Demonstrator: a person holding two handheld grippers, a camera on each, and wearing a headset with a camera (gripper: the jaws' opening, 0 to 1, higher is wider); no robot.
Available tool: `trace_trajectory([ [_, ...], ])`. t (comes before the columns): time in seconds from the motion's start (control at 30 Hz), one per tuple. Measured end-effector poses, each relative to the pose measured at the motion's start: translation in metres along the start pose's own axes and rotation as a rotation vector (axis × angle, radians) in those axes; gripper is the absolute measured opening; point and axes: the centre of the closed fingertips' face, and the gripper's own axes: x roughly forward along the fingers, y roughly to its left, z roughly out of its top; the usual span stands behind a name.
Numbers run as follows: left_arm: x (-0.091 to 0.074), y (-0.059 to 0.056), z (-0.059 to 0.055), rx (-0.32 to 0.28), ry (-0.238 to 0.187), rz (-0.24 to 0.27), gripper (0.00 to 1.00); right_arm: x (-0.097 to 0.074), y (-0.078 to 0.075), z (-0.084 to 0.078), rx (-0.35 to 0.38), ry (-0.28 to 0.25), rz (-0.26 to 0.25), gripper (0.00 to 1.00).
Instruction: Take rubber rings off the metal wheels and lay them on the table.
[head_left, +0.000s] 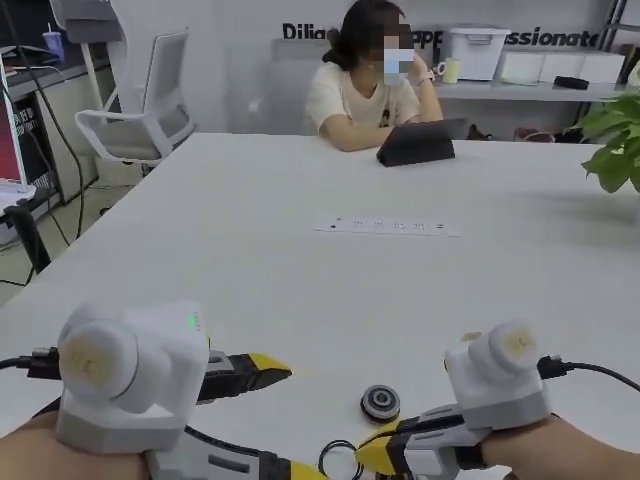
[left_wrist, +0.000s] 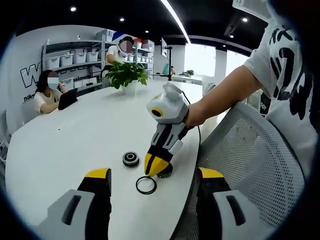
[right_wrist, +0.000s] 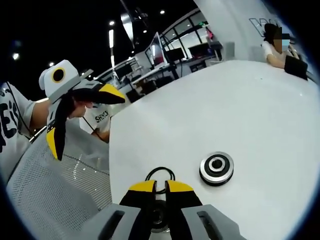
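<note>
While holding the right tool, jaws almost closed, over a wheel at the tabletop edge, poises the left tool wide open, empty; loose ring just beside, second wheel near.

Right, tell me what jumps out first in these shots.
The right gripper, jaws close together, is tip-down at the near edge of the table over a metal wheel, with a loose black rubber ring beside it. A second wheel lies just past them, and the left gripper hangs wide open nearby.
</note>
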Motion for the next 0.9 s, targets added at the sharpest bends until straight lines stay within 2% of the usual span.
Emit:
trace_trajectory([
  [0.33, 0.001, 0.003, 0.002, -0.010, -0.011, 0.007, 0.68, -0.006, 0.003, 0.001, 0.000, -0.017, 0.002, 0.09],
  [0.5, 0.004, 0.004, 0.004, -0.006, -0.009, 0.007, 0.68, -0.015, 0.003, 0.011, 0.000, -0.058, -0.002, 0.09],
  [0.67, 0.008, 0.006, 0.005, -0.012, -0.009, 0.001, 0.66, -0.026, -0.001, 0.018, 0.004, -0.103, -0.021, 0.11],
  [0.9, 0.014, 0.013, 0.006, -0.021, -0.003, 0.000, 0.64, -0.041, -0.011, 0.021, 0.003, -0.132, -0.055, 0.13],
])
